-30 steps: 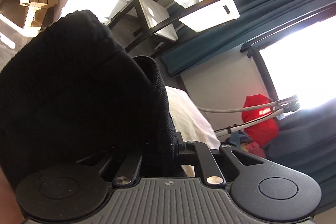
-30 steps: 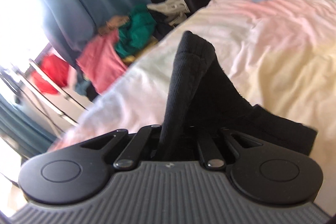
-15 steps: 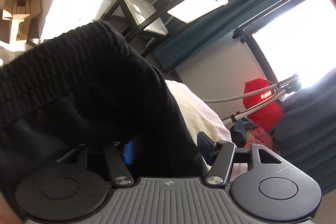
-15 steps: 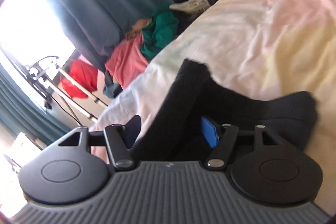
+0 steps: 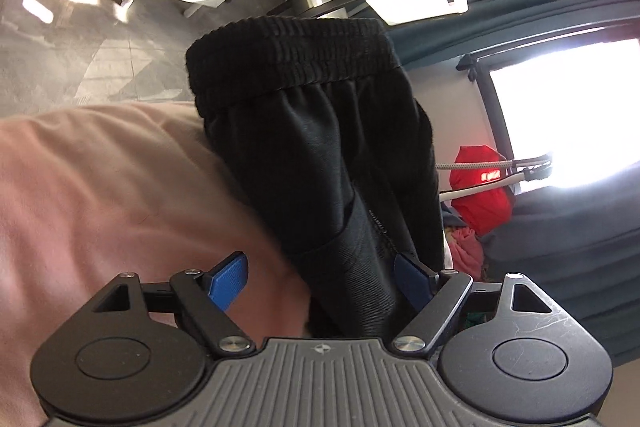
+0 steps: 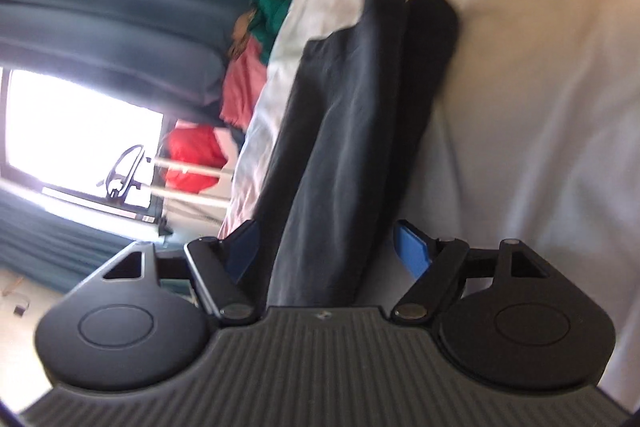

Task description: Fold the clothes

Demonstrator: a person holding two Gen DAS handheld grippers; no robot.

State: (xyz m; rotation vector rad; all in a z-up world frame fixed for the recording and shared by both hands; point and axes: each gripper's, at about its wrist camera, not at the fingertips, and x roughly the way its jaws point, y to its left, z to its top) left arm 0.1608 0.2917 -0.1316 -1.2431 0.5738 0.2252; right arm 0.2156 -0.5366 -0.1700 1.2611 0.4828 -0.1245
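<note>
Both tools, left (image 5: 322, 281) and right (image 6: 326, 247), have just been opening, releasing the black trousers (image 5: 320, 147) onto the bed (image 6: 520, 107); withdrawing could snag fabric lying between the spread jaws, undoing the fold.

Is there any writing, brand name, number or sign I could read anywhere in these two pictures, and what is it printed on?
Nothing can be read for certain.
Black trousers: a tiny line of pale print along the seam near the pocket, too small to read.
Left gripper: a small round crosshair mark on its ribbed grey body, a symbol and no text.
Right gripper: a similar small mark on its body, blurred.
Red bag by the window: a bright patch, washed out, unreadable.
</note>
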